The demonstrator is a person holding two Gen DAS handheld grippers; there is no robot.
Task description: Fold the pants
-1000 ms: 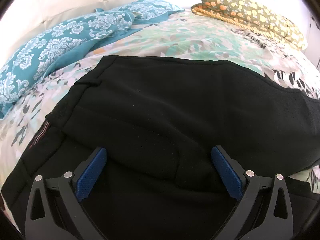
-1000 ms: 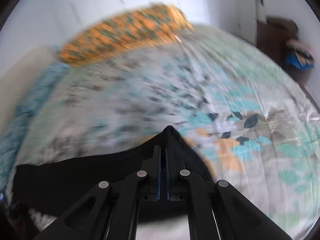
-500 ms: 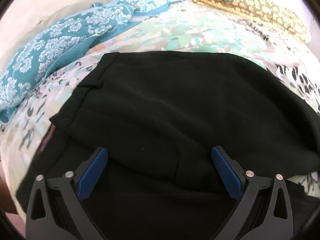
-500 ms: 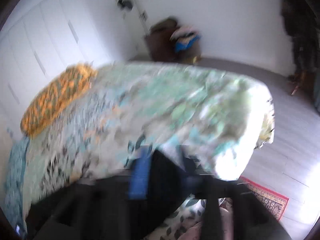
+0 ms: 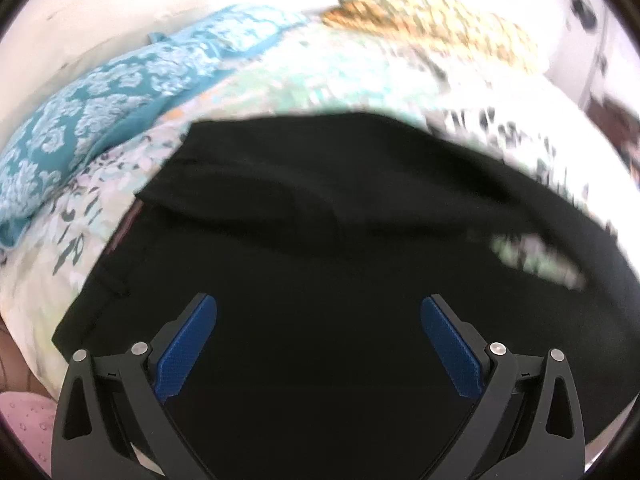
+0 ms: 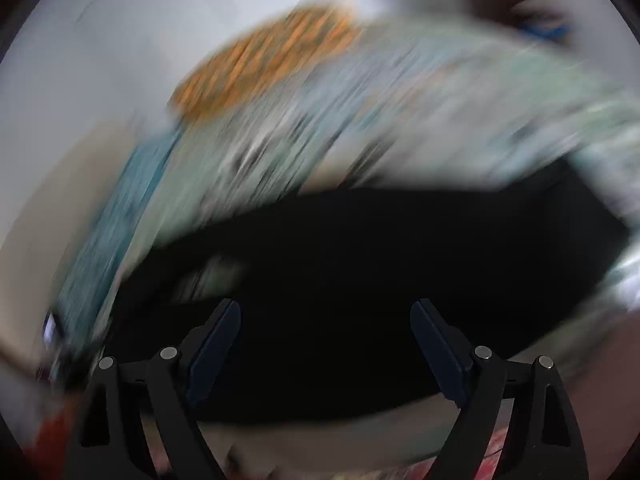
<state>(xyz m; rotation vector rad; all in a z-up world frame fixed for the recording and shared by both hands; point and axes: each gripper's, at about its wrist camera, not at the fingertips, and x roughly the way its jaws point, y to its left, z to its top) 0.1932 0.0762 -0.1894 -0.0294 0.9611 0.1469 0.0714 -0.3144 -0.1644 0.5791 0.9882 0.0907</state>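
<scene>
Pants, black and of soft heavy cloth (image 5: 360,240), lie across the floral bedspread of the bed (image 5: 72,248), one layer already doubled over another, so a first fold looks done. A second ago the right hand-held gripper was pinched on a point of the black cloth out over the bedspread; now that corner is let go and the fabric has dropped flat. I'd judge the leg fold is laid and the next fold, or a smoothing pass, is due.

At the far left a teal pillow with a white damask pattern (image 5: 88,120) sits by the headboard, and further along an orange-and-green patterned pillow (image 5: 432,16) rests at the far edge.

The left hand-held gripper (image 5: 318,344) hangs angled down over the near part of the pants, a little higher and further back than before, its blue pads (image 5: 188,344) wide apart with nothing pressed between them.

The right hand-held gripper (image 6: 324,344) has swept fast across the bed, the view smeared by the motion. It tilts down over the same black cloth (image 6: 360,280), jaws opening, wide apart, and holding nothing; the fabric lies beneath them.
</scene>
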